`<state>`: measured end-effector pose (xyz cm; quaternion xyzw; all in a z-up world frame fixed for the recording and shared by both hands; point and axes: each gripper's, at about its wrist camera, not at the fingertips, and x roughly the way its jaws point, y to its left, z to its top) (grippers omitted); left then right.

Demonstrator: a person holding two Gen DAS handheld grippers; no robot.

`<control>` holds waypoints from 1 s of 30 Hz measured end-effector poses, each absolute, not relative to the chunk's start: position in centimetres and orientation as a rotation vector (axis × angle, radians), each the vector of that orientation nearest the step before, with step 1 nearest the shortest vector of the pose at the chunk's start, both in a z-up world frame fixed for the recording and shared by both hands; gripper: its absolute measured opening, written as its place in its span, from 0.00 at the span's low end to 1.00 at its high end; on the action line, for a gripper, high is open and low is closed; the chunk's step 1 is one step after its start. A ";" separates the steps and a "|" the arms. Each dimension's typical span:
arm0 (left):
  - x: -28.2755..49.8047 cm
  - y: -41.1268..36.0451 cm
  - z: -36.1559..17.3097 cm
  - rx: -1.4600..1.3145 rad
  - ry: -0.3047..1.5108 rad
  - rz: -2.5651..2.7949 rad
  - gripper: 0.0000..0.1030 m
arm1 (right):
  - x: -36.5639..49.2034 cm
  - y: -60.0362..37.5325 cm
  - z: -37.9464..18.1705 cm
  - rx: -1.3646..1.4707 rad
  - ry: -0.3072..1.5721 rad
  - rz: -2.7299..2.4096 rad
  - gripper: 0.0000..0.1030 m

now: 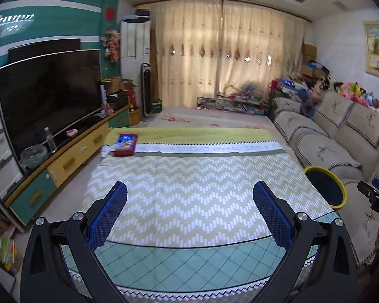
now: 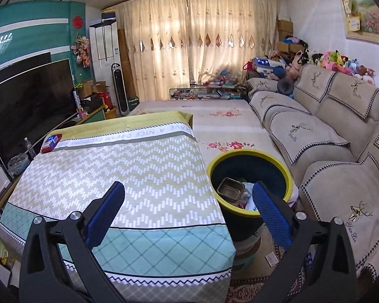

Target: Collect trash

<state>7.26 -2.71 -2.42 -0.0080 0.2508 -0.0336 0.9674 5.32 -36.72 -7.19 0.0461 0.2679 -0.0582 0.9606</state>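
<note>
Trash bin (image 2: 250, 184) upright, mouth upward

Between the blue pads (image 1: 108, 214) of the black left gripper (image 1: 189, 212) lies a cloth (image 1: 189, 176) of pale green and white zigzags, with teal diamonds nearest. By the right gripper (image 2: 188, 210), a yellow-rimmed dark bin (image 2: 250, 176); beyond, a red and blue box (image 1: 125, 144).

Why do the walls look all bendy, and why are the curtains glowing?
In both wrist views the fisheye lens bows straight lines and darkens the corners. Daylight behind the curtains makes them glow in the right wrist view; in the left wrist view the curtains and the sofa look softly blurred, and the TV stays dark.
</note>
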 end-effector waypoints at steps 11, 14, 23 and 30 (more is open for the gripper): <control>5.4 -2.6 -2.2 -0.007 0.485 -0.030 0.95 | 4.8 -36.3 -6.5 0.085 0.520 -0.124 0.93; 5.3 -2.6 -2.3 -0.011 0.492 -0.032 0.95 | 4.8 -36.3 -6.4 0.084 0.520 -0.122 0.93; 6.2 -3.1 -2.3 -0.001 0.503 -0.036 0.95 | 4.9 -36.3 -6.4 0.086 0.522 -0.118 0.93; 6.5 -3.2 -2.0 0.002 0.504 -0.031 0.95 | 5.1 -36.4 -6.6 0.093 0.525 -0.121 0.93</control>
